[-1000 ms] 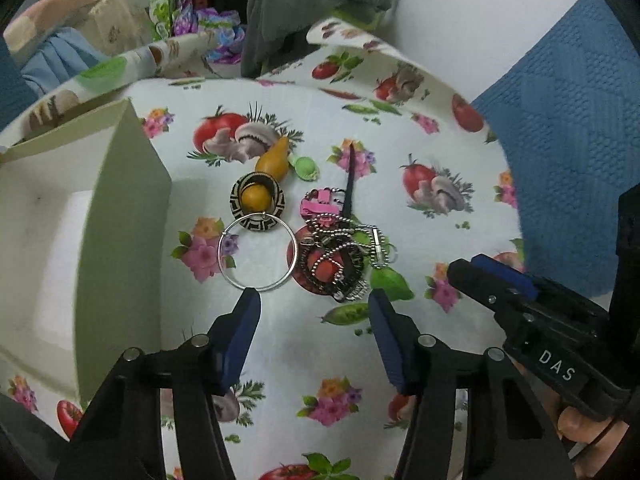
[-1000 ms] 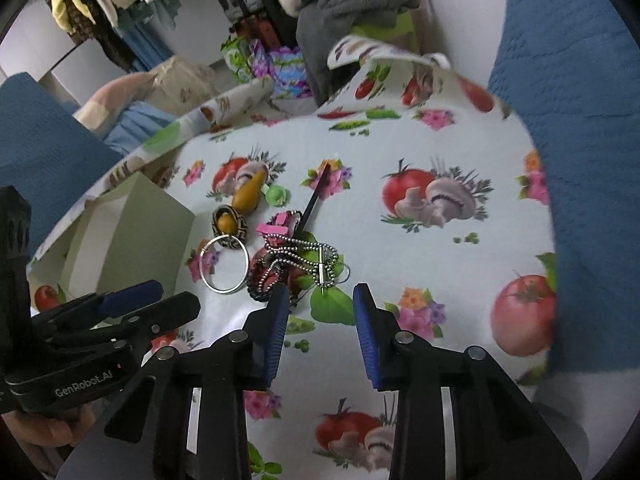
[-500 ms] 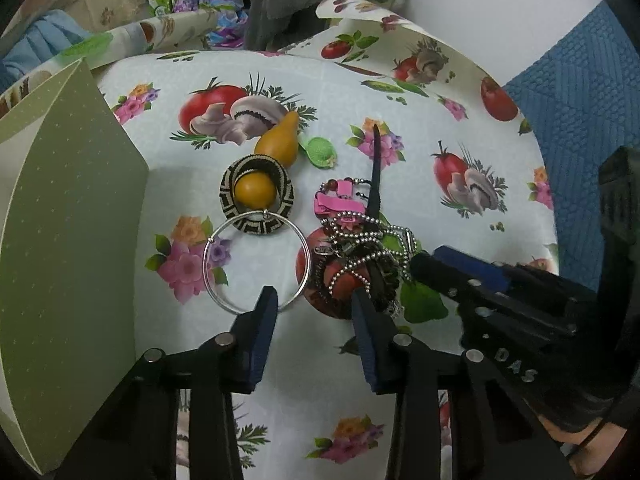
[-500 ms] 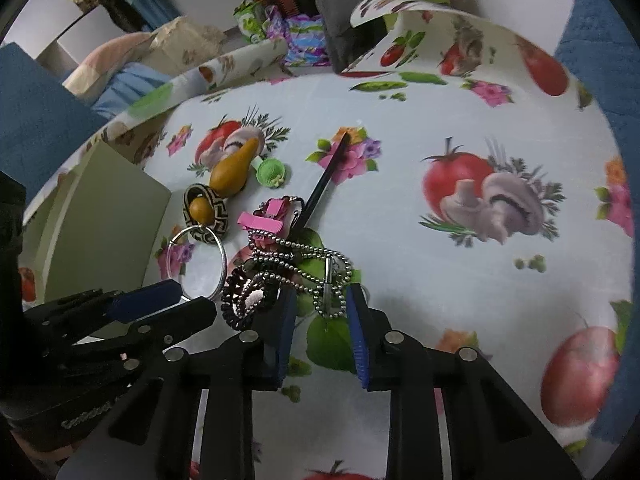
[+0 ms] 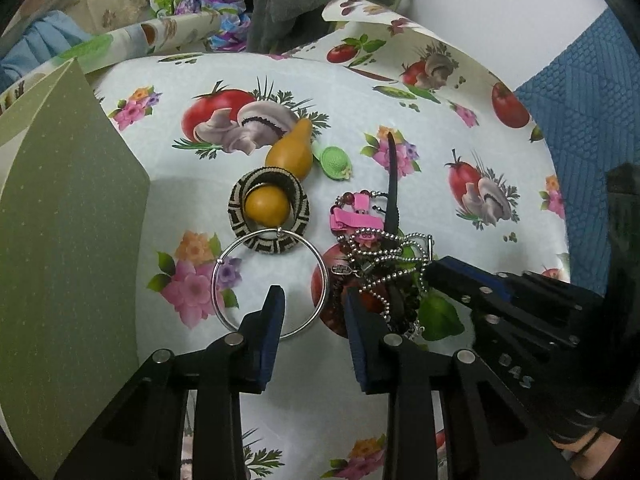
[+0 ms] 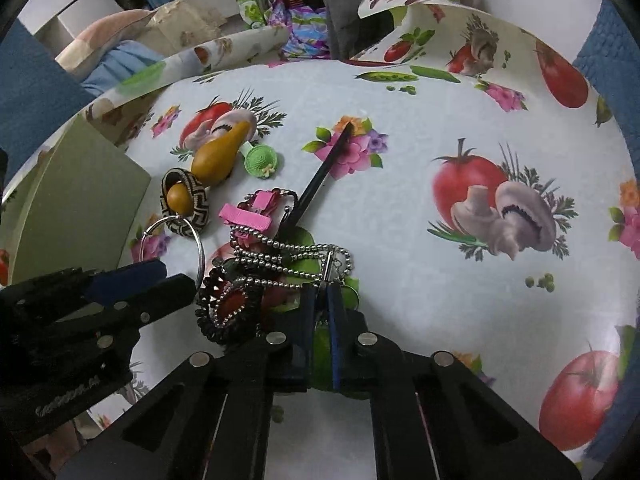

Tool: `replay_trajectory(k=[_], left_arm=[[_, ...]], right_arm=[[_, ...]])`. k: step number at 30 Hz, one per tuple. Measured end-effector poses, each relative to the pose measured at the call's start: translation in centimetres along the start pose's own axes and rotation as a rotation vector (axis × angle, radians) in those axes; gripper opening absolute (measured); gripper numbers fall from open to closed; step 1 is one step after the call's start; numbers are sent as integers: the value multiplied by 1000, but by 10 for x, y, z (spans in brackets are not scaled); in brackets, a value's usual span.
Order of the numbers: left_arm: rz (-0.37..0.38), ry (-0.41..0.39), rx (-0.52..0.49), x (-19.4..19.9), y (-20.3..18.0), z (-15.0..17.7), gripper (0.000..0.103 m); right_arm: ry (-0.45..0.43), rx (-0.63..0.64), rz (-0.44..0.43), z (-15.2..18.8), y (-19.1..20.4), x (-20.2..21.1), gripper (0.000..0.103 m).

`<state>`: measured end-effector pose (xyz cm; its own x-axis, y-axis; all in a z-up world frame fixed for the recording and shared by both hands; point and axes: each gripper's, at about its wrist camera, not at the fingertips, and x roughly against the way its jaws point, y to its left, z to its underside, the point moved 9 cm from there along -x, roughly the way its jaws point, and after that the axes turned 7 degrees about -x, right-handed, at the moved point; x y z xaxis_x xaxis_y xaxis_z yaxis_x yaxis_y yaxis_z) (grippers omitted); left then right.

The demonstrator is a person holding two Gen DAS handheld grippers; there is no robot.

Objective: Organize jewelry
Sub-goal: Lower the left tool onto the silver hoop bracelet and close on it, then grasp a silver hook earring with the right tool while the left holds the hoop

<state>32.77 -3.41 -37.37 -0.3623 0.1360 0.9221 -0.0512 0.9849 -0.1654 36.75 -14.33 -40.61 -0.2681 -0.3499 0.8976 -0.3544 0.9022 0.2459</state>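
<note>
A jewelry pile lies on the printed tablecloth: a silver hoop (image 5: 269, 280), a woven bangle (image 5: 269, 209) with a yellow bead, a pink clip (image 5: 356, 219), a silver ball chain (image 6: 292, 256) and a dark beaded bracelet (image 6: 228, 308). My left gripper (image 5: 314, 312) is open, its fingers straddling the hoop's right rim. My right gripper (image 6: 319, 296) is shut on the ball chain at its near edge; it also shows in the left wrist view (image 5: 440, 272).
A pale green open box (image 5: 68, 216) stands at the left. A yellow pear-shaped piece (image 5: 292, 150), a green hat charm (image 5: 335, 162) and a black stick (image 5: 393, 176) lie behind the pile. Clothes and bags crowd the far table edge (image 6: 304, 20).
Both grippers moved forward to the pile. The left gripper narrowed and came over the hoop's rim. The right gripper closed onto the ball chain.
</note>
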Motion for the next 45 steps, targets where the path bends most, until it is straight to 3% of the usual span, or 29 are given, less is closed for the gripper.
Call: replay_trajectory(k=[8, 16, 19, 22, 29, 34, 38, 45], left_arm=[[17, -8, 15, -9, 3, -5, 30], [-6, -14, -73, -18, -7, -7, 29], [-7, -15, -99, -21, -12, -7, 12], [-14, -16, -110, -20, -15, -7, 6], [10, -42, -81, -3, -11, -7, 6], [47, -58, -41, 13, -9, -11, 5], [65, -67, -25, 23, -9, -13, 5], [90, -62, -12, 29, -9, -8, 2]], right_arm=[[-37, -32, -15, -5, 0, 23, 3], [-14, -88, -22, 7, -10, 26, 3], [-14, -107, -30, 9, -13, 27, 3], [-18, -122, -54, 7, -13, 24, 3], [-10, -134, -100, -2, -11, 10, 9], [-7, -100, -101, -8, -5, 1, 20], [-8, -75, -93, -9, -1, -4, 20], [-5, -7, -17, -8, 2, -9, 6]])
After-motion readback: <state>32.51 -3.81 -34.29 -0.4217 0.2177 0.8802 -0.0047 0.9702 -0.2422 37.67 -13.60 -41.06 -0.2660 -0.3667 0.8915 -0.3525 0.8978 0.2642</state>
